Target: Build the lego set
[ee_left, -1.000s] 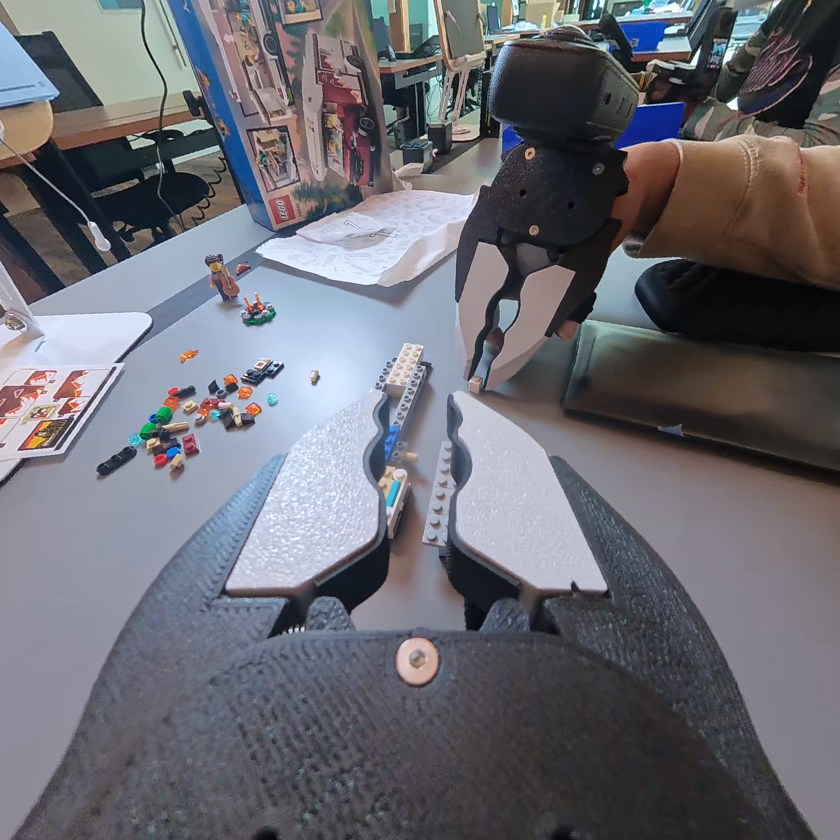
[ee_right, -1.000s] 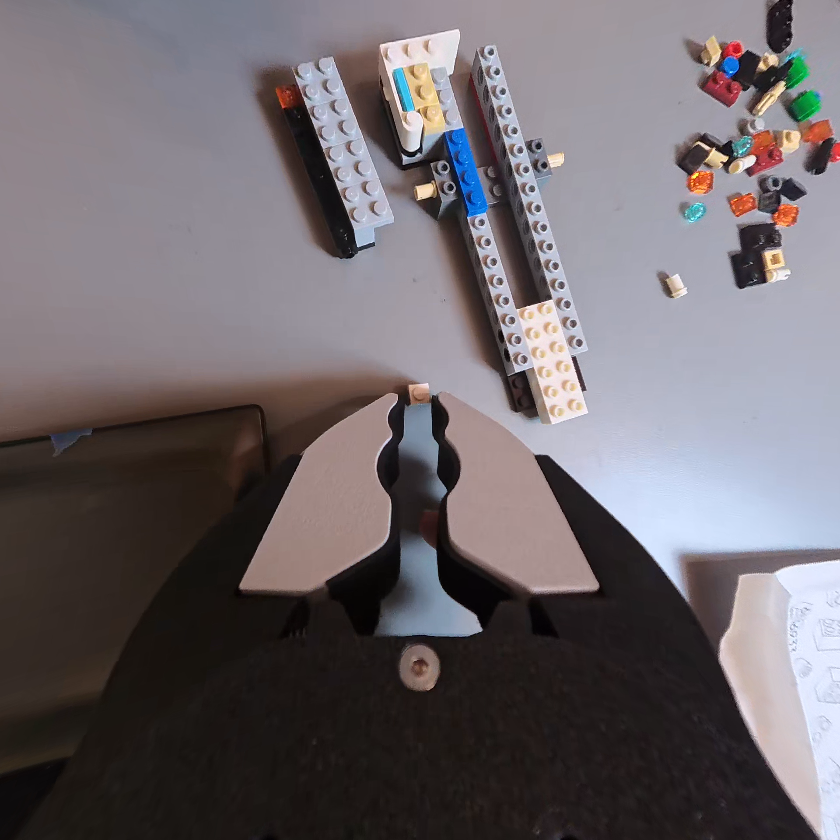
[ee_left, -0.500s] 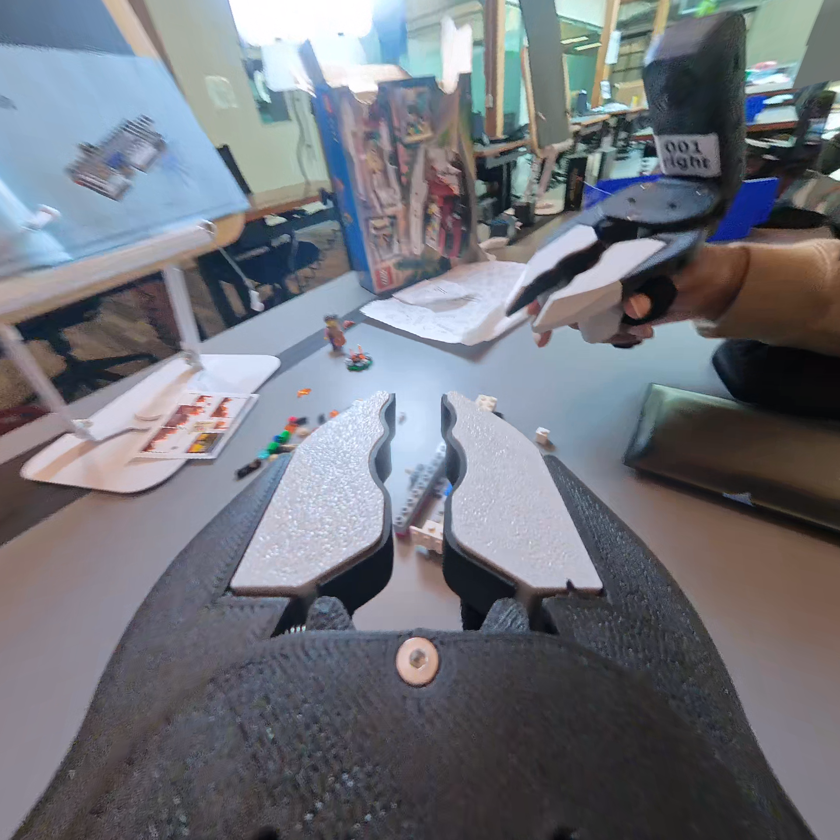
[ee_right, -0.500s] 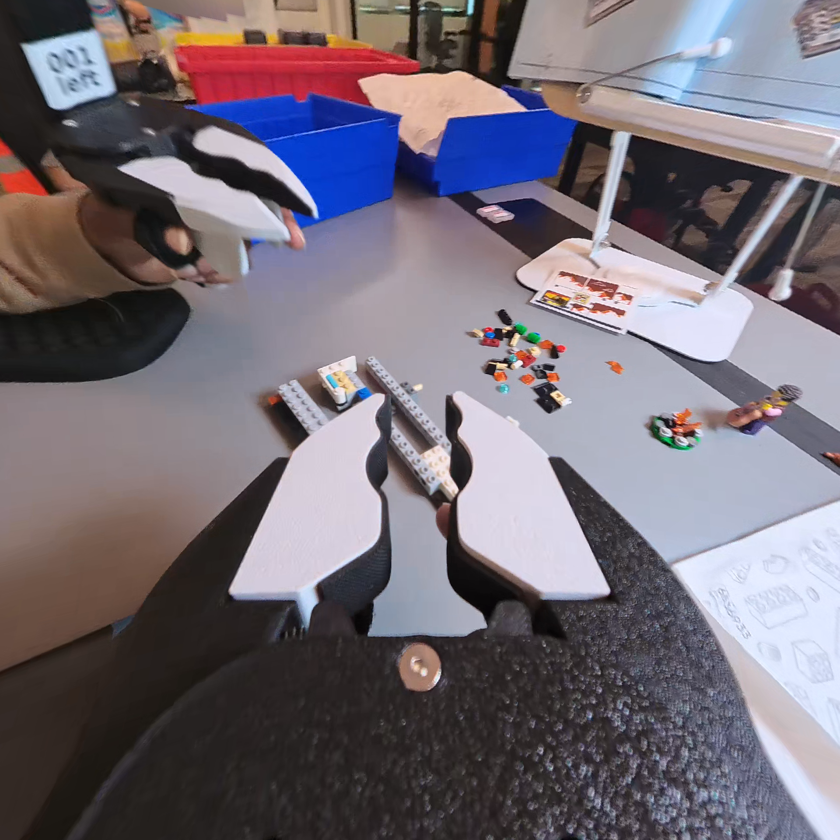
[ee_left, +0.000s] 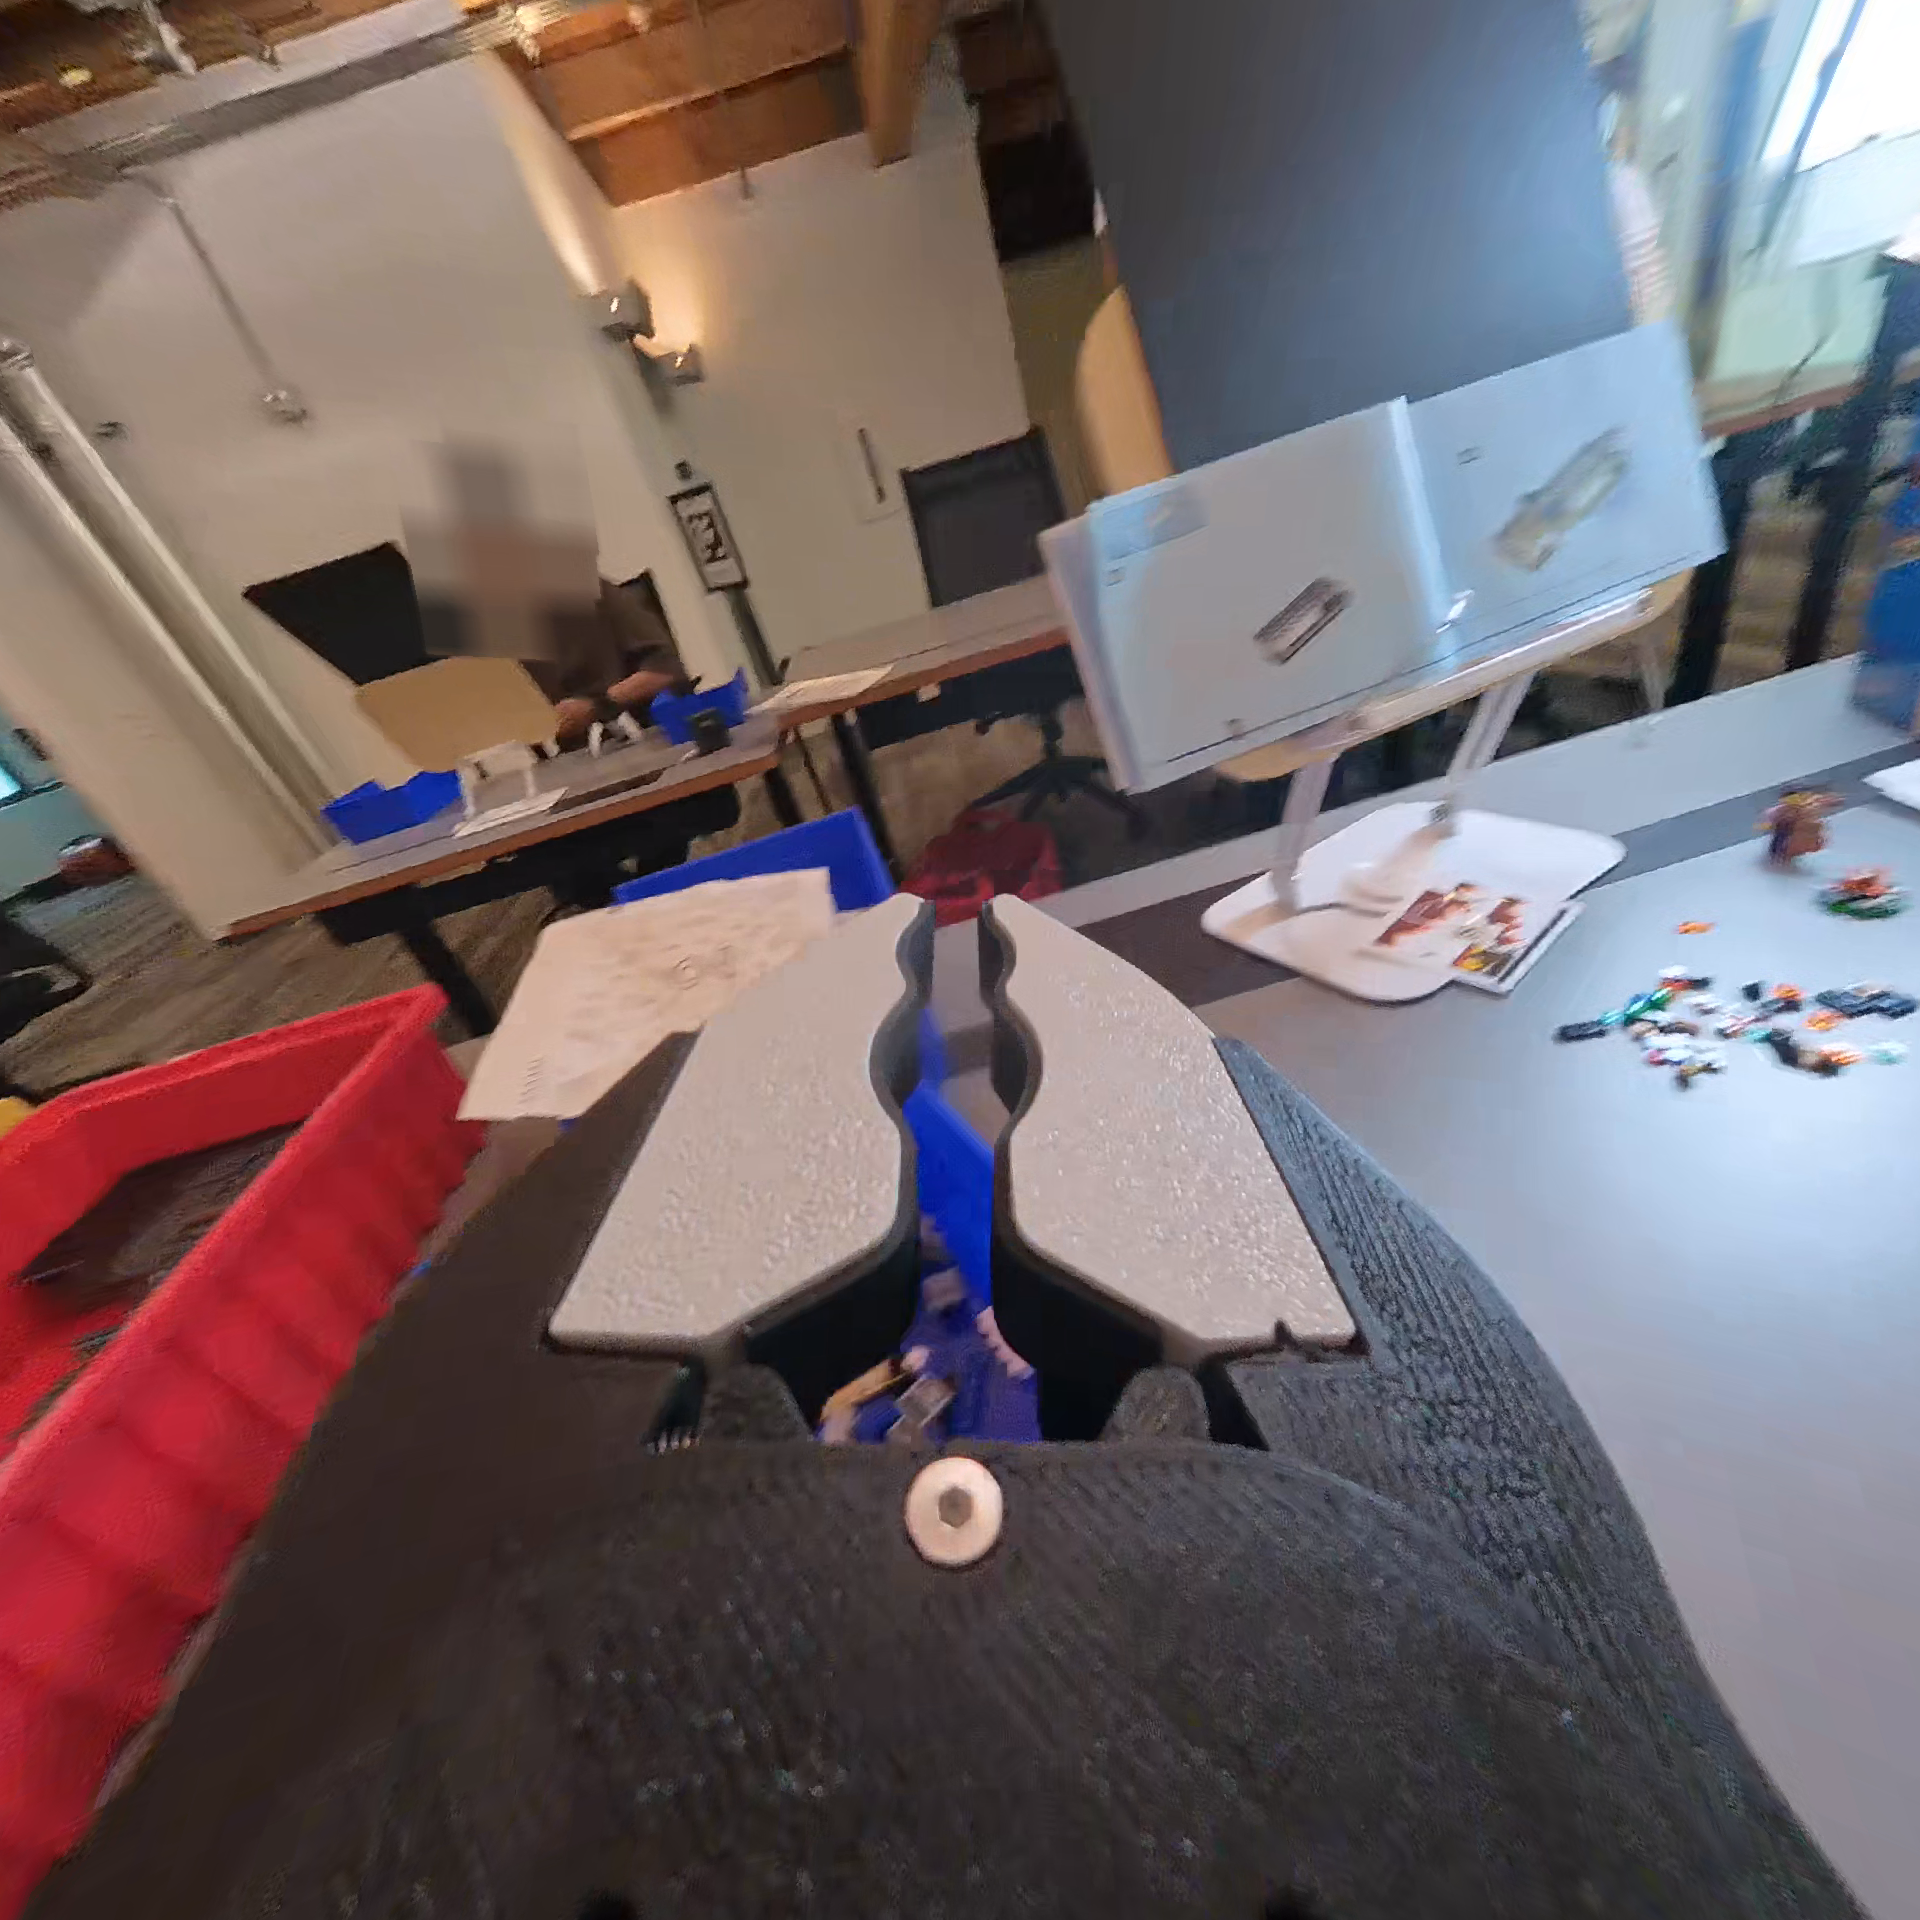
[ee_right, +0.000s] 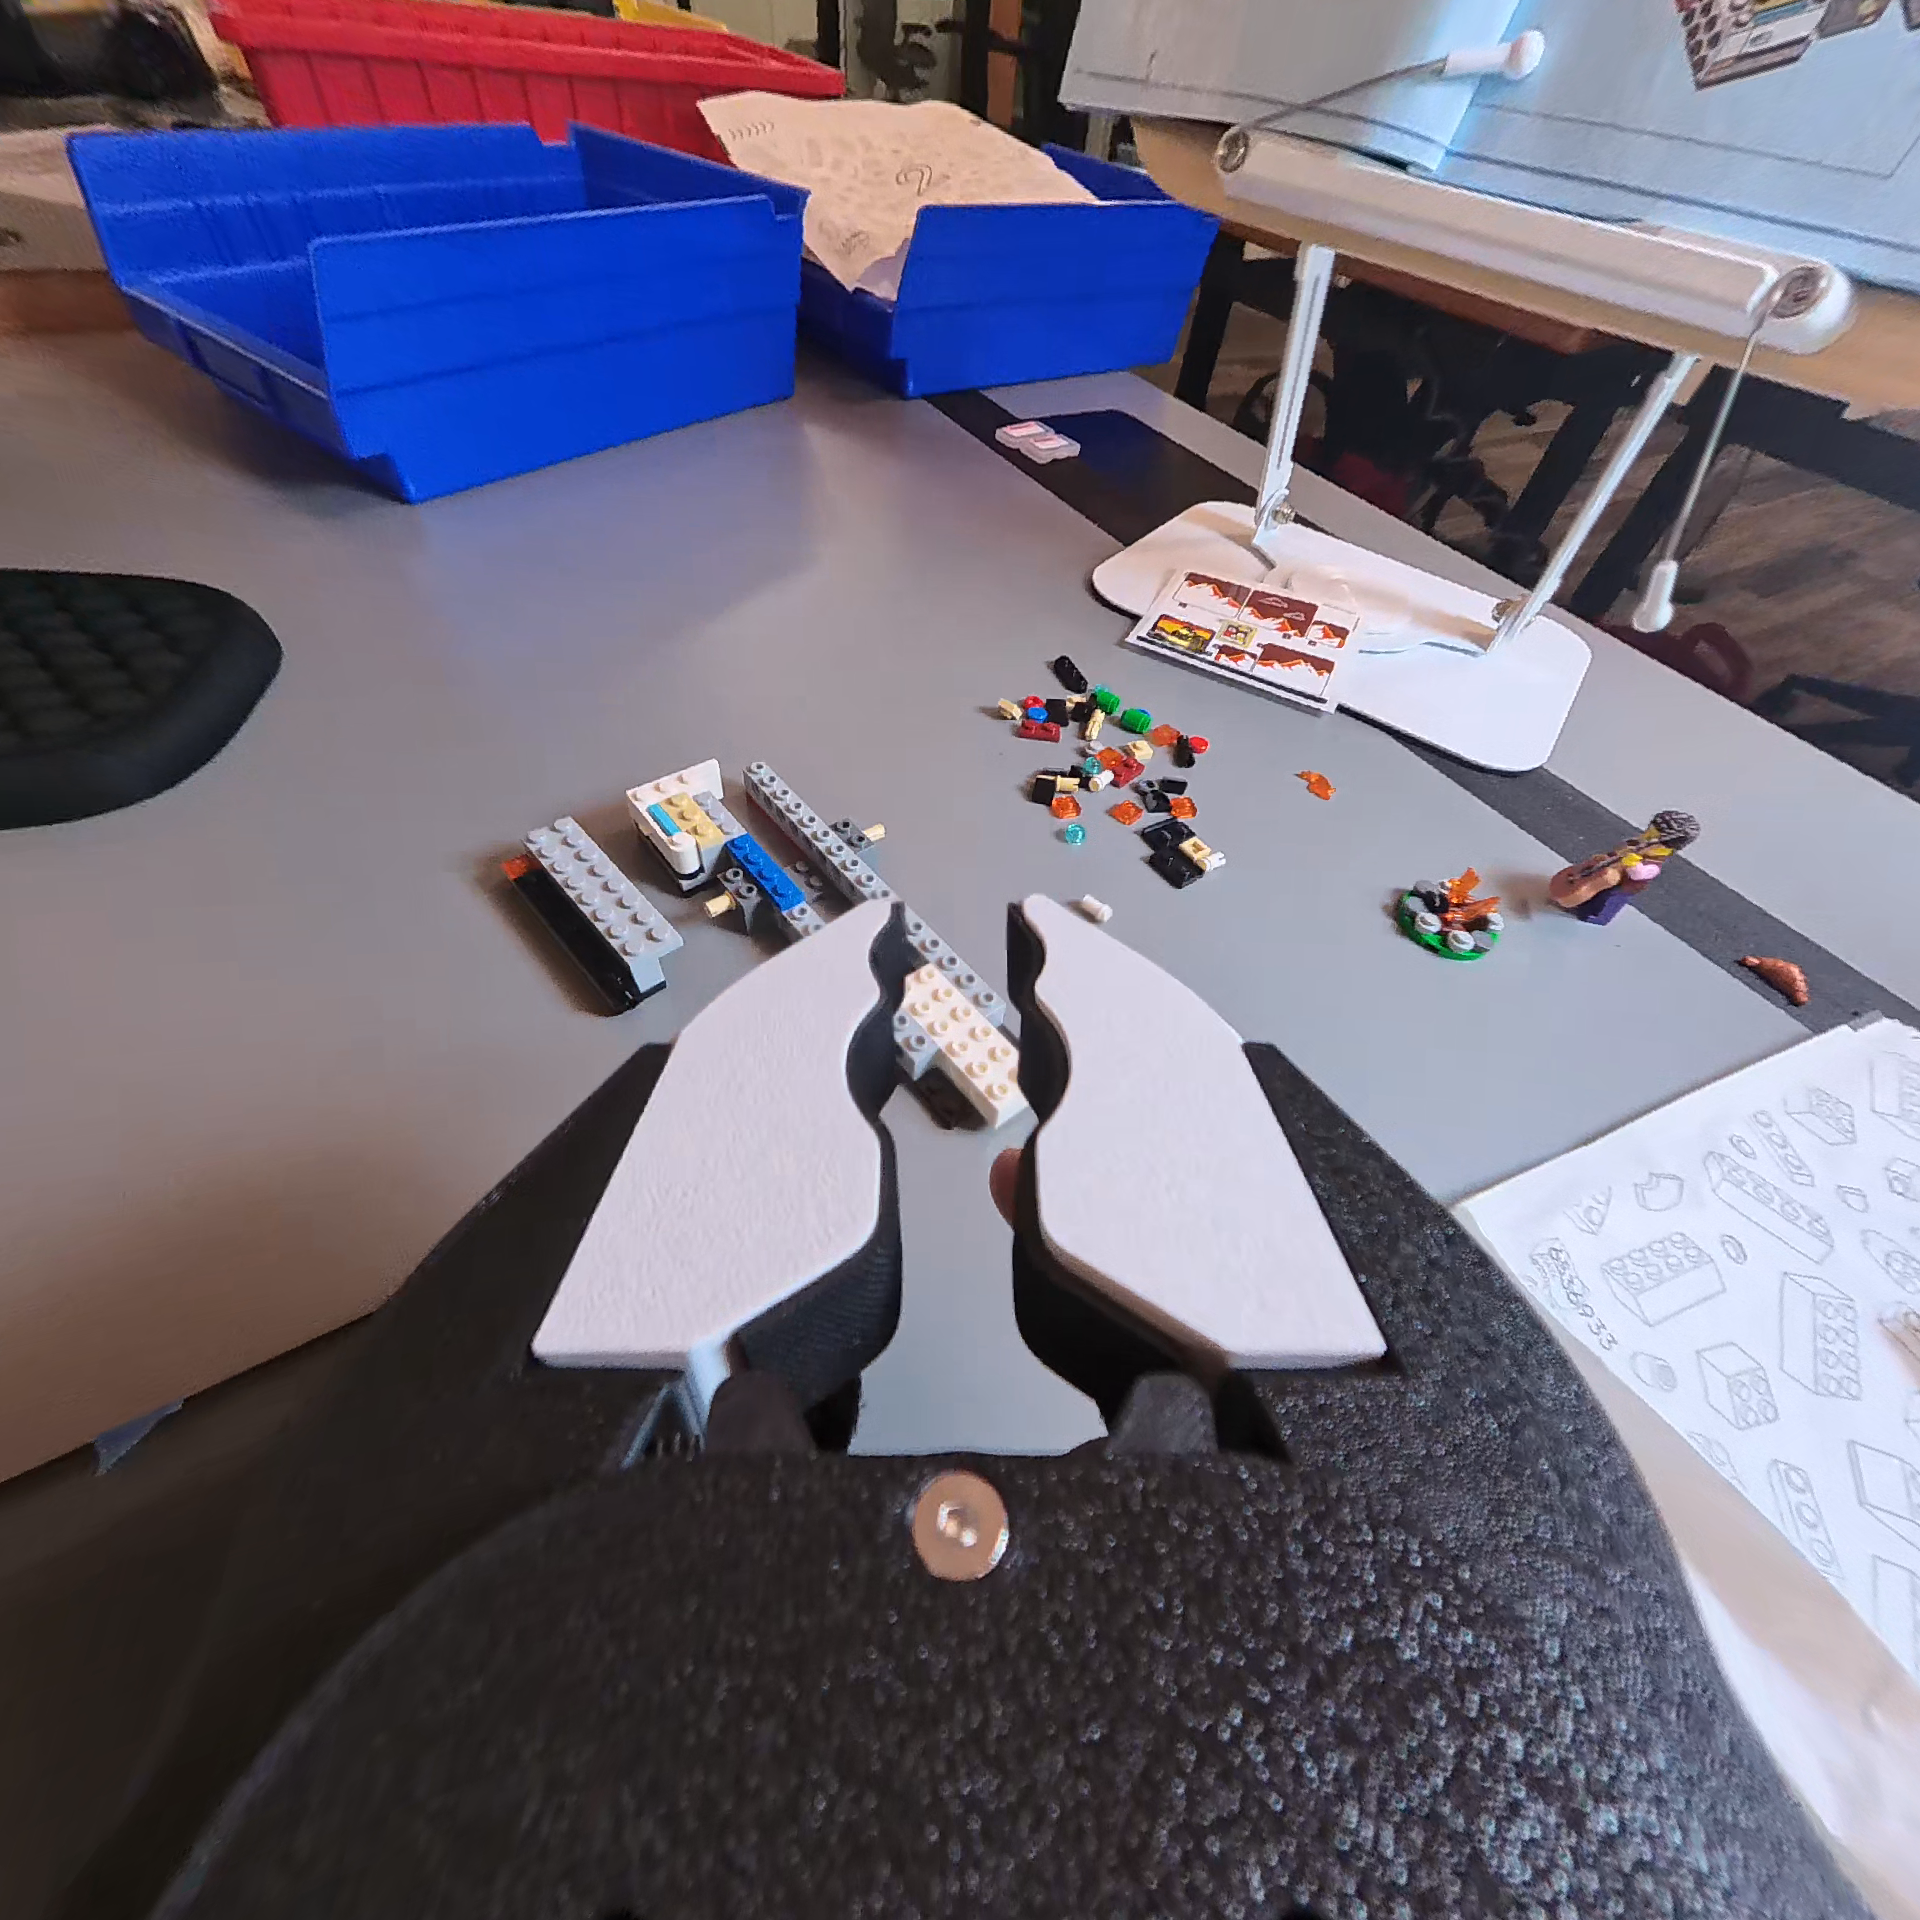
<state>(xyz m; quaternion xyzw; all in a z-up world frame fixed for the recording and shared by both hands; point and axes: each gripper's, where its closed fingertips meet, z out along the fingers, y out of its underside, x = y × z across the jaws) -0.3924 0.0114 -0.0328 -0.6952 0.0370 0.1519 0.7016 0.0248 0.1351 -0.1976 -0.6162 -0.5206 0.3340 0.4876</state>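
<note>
The partly built lego model lies on the grey table: long grey beams, a blue piece, a white cab and a tan brick at the near end. A separate grey-on-black plate piece lies left of it. My right gripper hovers open and empty just above the tan end. My left gripper is raised over a blue bin, its jaws a narrow gap apart with nothing between them. Loose small pieces lie right of the model.
Two blue bins and a red bin stand at the table's far left, one holding a paper bag. The instruction book sits on a white stand with a sticker sheet. A minifigure, campfire piece, printed paper and black pad are nearby. Spacing between my two grippers at the tips: around 45 cm. Between my right fingertips and the tan brick there is roughly 8 cm.
My left gripper swung up and left, away from the model to the bins, and its jaws narrowed. My right gripper let go of a small tan piece, pulled back and opened wider.
</note>
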